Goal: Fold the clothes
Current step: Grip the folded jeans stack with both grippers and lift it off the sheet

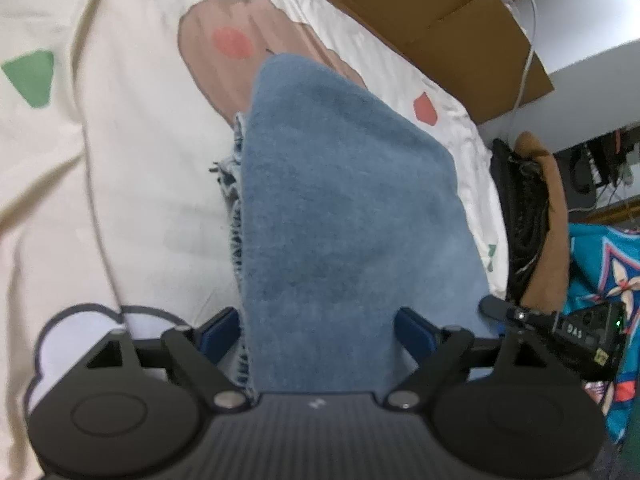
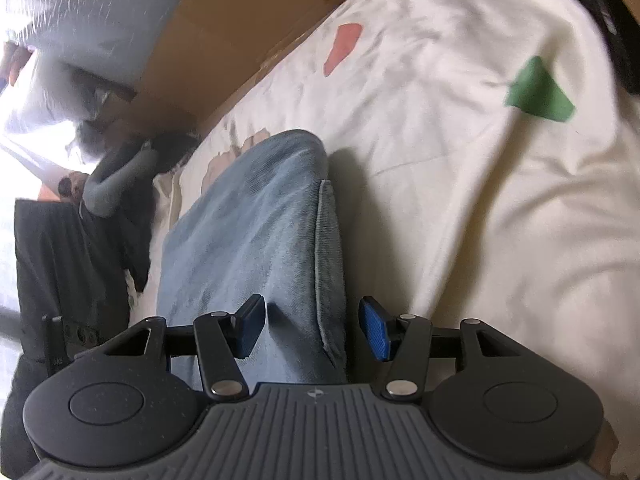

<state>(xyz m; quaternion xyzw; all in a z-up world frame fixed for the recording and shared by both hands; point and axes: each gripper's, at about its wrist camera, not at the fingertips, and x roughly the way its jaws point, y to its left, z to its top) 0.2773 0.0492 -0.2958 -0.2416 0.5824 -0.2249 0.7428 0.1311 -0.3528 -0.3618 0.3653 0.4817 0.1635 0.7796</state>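
- Both pairs of fingers stand spread: the left gripper (image 1: 316,330) straddles the near end of the jeans (image 1: 340,200) with its blue pads clear of the cloth on either side, pinching nothing.
- The right gripper (image 2: 312,328) is spread too, less widely; the near edge of the jeans (image 2: 256,220) runs between its pads, and neither pad seems to press on the denim.
- The jeans lie on the bed sheet (image 1: 120,160), a cream sheet printed with a tan figure and green and red shapes, near the bed's far edge beside a cardboard box (image 1: 440,20).
- In the left wrist view the denim reads as one narrow, smooth slab with a frayed hem (image 1: 236,184) peeking out along its left side, which suggests at least one fold is already laid over.
- In the right wrist view a thick doubled edge (image 2: 328,240) shows along the right side of the pile, another sign of stacked layers.
- My judgement: the task is well along, with the jeans folded down and just set free; what may remain is a last fold or a squaring of the edges, though the whole bundle is not visible in either view.
- Other clothes cannot be made out on the bed from these views.
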